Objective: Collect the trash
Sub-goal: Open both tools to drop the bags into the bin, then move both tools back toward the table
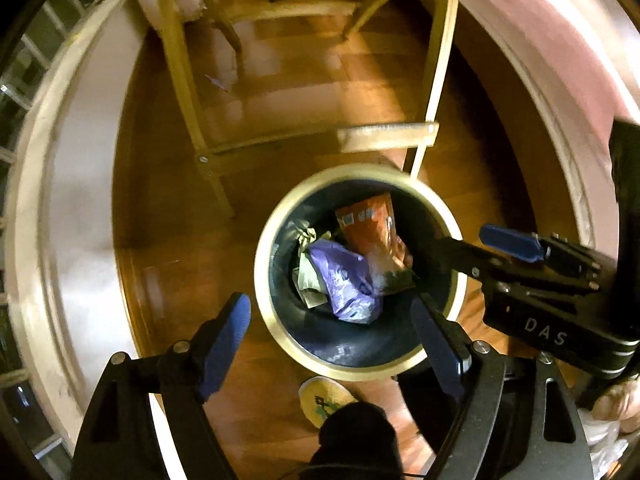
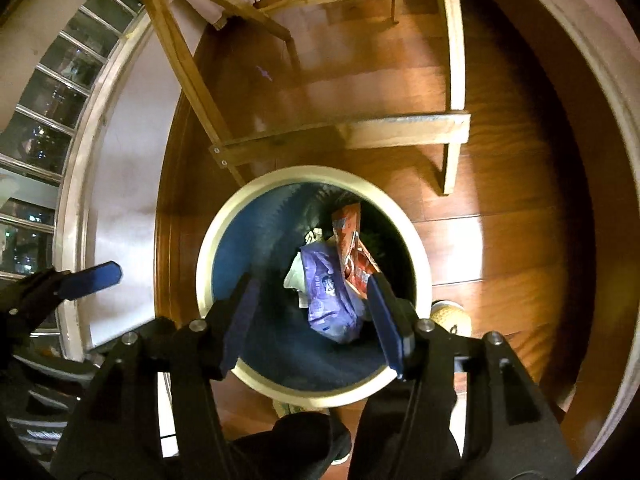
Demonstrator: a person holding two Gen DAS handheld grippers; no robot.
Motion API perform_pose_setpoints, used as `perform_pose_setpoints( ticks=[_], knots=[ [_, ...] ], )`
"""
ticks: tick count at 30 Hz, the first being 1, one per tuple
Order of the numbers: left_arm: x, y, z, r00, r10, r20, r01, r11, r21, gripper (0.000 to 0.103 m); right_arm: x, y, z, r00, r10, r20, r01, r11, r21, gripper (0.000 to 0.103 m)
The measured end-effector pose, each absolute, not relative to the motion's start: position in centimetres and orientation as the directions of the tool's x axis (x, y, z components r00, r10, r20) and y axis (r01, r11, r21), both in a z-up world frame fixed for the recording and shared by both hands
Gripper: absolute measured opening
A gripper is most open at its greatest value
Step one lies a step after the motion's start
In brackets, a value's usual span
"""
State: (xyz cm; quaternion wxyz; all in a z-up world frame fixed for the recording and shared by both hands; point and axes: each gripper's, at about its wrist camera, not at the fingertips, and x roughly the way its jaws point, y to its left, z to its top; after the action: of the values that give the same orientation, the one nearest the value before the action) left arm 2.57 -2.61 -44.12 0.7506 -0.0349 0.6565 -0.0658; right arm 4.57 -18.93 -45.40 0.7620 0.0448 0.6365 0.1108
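A purple plastic bag [image 1: 347, 280] and an orange snack packet [image 1: 370, 232] lie inside the round, cream-rimmed trash bin [image 1: 264, 256], which is lined in dark plastic and stands on the wooden floor [image 1: 168, 240]. Pale crumpled paper [image 1: 310, 276] sits beside the purple bag at the bottom of the bin.

I look almost straight down into the bin from both cameras. My left gripper [image 1: 338, 344] hangs over the near rim with its blue-padded fingers [image 1: 224, 344] spread wide and nothing between them. My right gripper [image 2: 314, 316] points down over the bin's mouth, its fingers [image 2: 386, 324] also apart and gripping nothing; the purple bag [image 2: 332, 300] and the orange packet [image 2: 352, 248] show in the gap between them, lying well below in the bin [image 2: 208, 256].

In the left view the right gripper [image 1: 480, 248] reaches in from the right, over the bin's far edge.

Behind the bin stand the light wooden legs and crossbar of a piece of furniture [image 1: 384, 138]. A yellow slipper [image 1: 324, 400] rests on the floor just beside the bin's near edge, next to a dark trouser leg [image 1: 352, 440].
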Motion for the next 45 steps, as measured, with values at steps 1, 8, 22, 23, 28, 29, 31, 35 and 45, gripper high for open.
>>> perform_pose_setpoints(
  ticks=[1, 8, 22, 23, 28, 29, 31, 35, 45],
  knots=[
    [2.5, -2.4, -42.9, 0.138, -0.141, -0.98, 0.041, 0.99, -0.137, 0.084, 4.4, -19.0, -44.6, 0.169, 0.224, -0.96, -0.111, 0.972, 0.207, 0.054],
    [2.1, -0.9, -33.5, 0.2, -0.135, -0.971, -0.008, 0.99, -0.139, 0.084, 3.1, -19.0, -35.6, 0.188, 0.21, -0.959, -0.128, 0.974, 0.189, 0.054],
    [-0.7, 2.5, -7.6, 0.451, -0.195, -0.871, 0.026, 0.978, -0.206, 0.085, 0.2, -17.6, -12.1, 0.315, 0.225, -0.922, -0.203, 0.965, 0.166, 0.054],
    [-0.7, 2.7, -6.1, 0.474, -0.197, -0.858, 0.031, 0.978, -0.207, 0.085, 0.1, -17.4, -10.3, 0.333, 0.232, -0.914, -0.214, 0.963, 0.166, 0.054],
    [-0.5, 3.5, 1.7, 0.578, -0.219, -0.786, 0.071, 0.973, -0.219, 0.086, 0.1, -16.4, -3.0, 0.43, 0.239, -0.871, -0.261, 0.956, 0.133, 0.055],
    [-0.3, 3.7, 3.1, 0.596, -0.226, -0.771, 0.082, 0.972, -0.222, 0.086, 0.3, -16.2, -1.3, 0.457, 0.236, -0.857, -0.266, 0.956, 0.121, 0.055],
    [0.2, 4.0, 5.7, 0.625, -0.234, -0.745, 0.101, 0.97, -0.22, 0.086, 0.8, -15.9, 1.7, 0.502, 0.239, -0.832, -0.267, 0.957, 0.114, 0.055],
    [1.7, 4.3, 9.8, 0.667, -0.255, -0.7, 0.14, 0.966, -0.218, 0.086, 2.0, -15.5, 5.8, 0.57, 0.22, -0.792, -0.259, 0.962, 0.081, 0.055],
    [7.9, 2.8, 15.2, 0.679, -0.262, -0.685, 0.223, 0.964, -0.148, 0.086, 9.4, -16.4, 12.6, 0.674, 0.186, -0.715, -0.204, 0.977, 0.062, 0.055]
  ],
)
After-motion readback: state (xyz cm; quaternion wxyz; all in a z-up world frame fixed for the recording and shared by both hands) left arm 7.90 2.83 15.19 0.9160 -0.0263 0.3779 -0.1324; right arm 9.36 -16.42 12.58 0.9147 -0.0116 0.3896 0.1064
